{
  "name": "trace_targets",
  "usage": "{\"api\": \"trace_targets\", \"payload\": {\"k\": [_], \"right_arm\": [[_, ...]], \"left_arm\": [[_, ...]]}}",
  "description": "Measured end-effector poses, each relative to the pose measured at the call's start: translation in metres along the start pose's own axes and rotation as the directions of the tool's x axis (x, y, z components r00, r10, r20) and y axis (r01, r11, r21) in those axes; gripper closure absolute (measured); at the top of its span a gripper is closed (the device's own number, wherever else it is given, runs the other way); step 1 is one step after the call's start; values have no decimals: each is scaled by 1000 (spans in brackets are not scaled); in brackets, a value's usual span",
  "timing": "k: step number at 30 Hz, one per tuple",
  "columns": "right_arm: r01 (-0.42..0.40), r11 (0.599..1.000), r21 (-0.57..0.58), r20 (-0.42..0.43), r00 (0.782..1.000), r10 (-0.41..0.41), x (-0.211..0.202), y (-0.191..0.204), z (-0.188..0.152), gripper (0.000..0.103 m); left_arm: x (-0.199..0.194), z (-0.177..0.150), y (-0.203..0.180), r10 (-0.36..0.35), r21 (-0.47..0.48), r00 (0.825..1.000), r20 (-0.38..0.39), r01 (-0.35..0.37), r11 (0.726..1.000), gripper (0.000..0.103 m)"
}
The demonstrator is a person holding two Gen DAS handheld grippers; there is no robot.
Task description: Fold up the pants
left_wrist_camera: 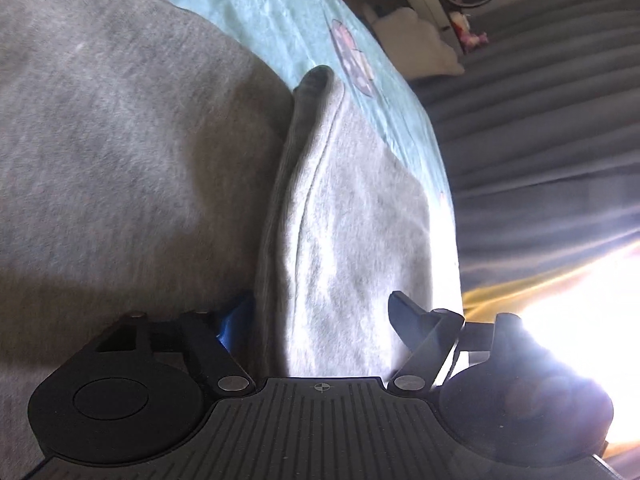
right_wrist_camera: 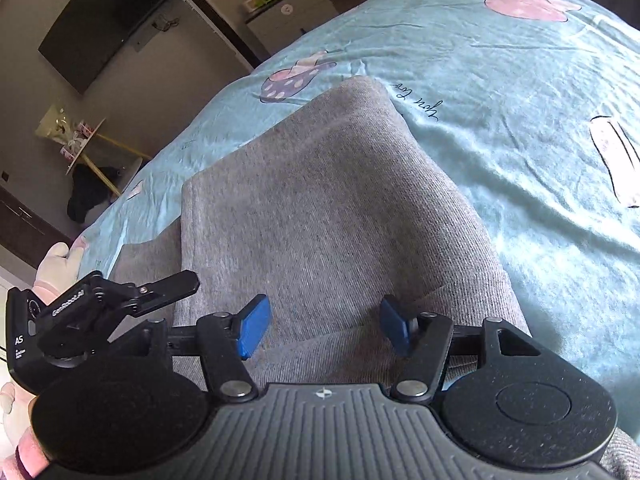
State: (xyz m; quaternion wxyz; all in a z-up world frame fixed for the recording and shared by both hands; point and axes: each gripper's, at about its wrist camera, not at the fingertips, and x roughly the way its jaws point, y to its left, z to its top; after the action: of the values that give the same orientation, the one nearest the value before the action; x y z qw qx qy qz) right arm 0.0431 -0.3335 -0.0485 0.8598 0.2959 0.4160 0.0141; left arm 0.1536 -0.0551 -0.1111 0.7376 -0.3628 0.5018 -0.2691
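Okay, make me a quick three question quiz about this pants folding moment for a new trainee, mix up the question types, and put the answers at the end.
1. True or false: the right gripper is clamped on the grey pants.
2. Multiple choice: the pants lie on A) a wooden table, B) a light blue printed bedsheet, C) a carpet.
3. Fill in: between the left gripper fingers stands a raised ___ of grey fabric.

Key: 1 false, its fingers are apart above the fabric; 2 B; 3 fold.
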Motion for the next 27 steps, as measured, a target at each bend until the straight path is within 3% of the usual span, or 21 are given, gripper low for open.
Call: {"api": "trace_targets", "payload": {"k": [2,3,4,5,6,9,14,21,27], "right_arm": [[-12,1000,21,5,1000,12,-1,-3,0,41],[-19,999,32,10,1000,18,-2,-4,0,41],[-25,999,42,14,1000,24,-3,-5,-1,41],[-28,998,49,18,999,27,-3,-5,-1,41],[-32,998,59,26,999,30,-4,-6,-1,41],[-52,995,87,71,996,46,-10,-8,-4,41],[-65,993,98,192,980,46,-28,-9,-8,37],[-23,999,42,203,979,14,-27,3,-7,36],[-48,997,62,206,978,34,-25,-2,-6,36]], "left_arm": [[4,4,4,-30,-19,1000,-8,30,999,30],[6,5,7,-34,-24,999,-12,34,999,44],[7,5,11,-34,-35,999,-20,34,999,66],[10,6,17,-27,-55,999,-31,26,998,79],[12,6,25,-31,-86,999,-42,28,996,84],[9,5,37,-91,-153,995,-32,85,985,86],[2,2,22,-49,-84,999,-5,49,995,87],[-30,2,10,-4,-74,999,47,8,997,89],[-59,4,2,94,-2,988,126,-95,995,88]]}}
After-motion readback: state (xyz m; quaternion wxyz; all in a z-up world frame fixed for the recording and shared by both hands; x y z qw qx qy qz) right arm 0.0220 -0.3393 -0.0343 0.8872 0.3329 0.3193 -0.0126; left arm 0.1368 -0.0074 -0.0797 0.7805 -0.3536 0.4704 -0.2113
